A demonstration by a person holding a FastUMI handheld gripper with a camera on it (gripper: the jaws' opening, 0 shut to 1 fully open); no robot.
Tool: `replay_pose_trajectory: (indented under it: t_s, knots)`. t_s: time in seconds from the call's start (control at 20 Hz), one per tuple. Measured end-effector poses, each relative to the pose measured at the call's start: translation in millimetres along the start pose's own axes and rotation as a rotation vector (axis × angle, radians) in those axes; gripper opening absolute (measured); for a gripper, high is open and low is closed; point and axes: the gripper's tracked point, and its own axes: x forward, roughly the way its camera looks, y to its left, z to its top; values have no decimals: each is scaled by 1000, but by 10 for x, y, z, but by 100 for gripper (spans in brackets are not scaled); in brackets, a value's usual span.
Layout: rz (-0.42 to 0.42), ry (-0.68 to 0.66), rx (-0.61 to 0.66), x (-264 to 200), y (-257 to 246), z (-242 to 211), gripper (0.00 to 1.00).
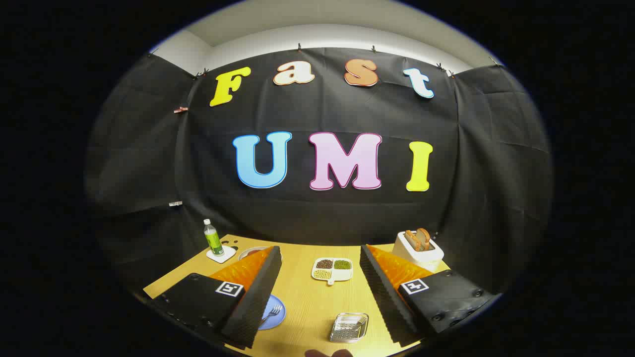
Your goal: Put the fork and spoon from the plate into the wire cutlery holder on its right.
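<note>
The gripper (320, 297) hangs above the light wooden table (307, 297) with its fingers spread wide apart and nothing between them. The ribbed, wedge-shaped left finger (258, 292) covers most of the round blue plate (275, 312) near the table's near edge; a silver metal fork (274, 312) lies on the part of the plate that shows, and the spoon cannot be made out. To the plate's right, between the fingers and close to the near edge, sits the small rectangular wire cutlery holder (349, 327), shiny and open-topped. Beyond it, toward the middle of the table, rests a white four-compartment dish (332, 270) of dark, green and yellowish grains. At the far left corner a green plastic bottle with a white cap (213, 239) stands upright on a white square coaster (221, 254), with a round pale plate (250, 253) just beside it, partly hidden by the left finger. Near the far right corner a white boxy toaster (419, 250) holds two brown bread slices (417, 239) upright.
</note>
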Motion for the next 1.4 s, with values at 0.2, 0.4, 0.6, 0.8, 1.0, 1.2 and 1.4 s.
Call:
replay_pose_trajectory:
  t_s: [0.2, 0.4, 0.6, 0.8, 1.0, 1.2, 1.4]
  knots:
    - [0, 5, -5, -5, -37, 0, 99]
    - [-4, 4, -12, -27, -64, -18, 99]
    - [2, 5, -8, -40, -22, -37, 99]
    - [-23, 23, -6, -10, -42, -116, 99]
    - [-51, 43, -6, 45, -51, -189, 99]
    - [-12, 126, -1, 119, 149, -456, 99]
    - [60, 252, 31, 216, 533, -894, 99]
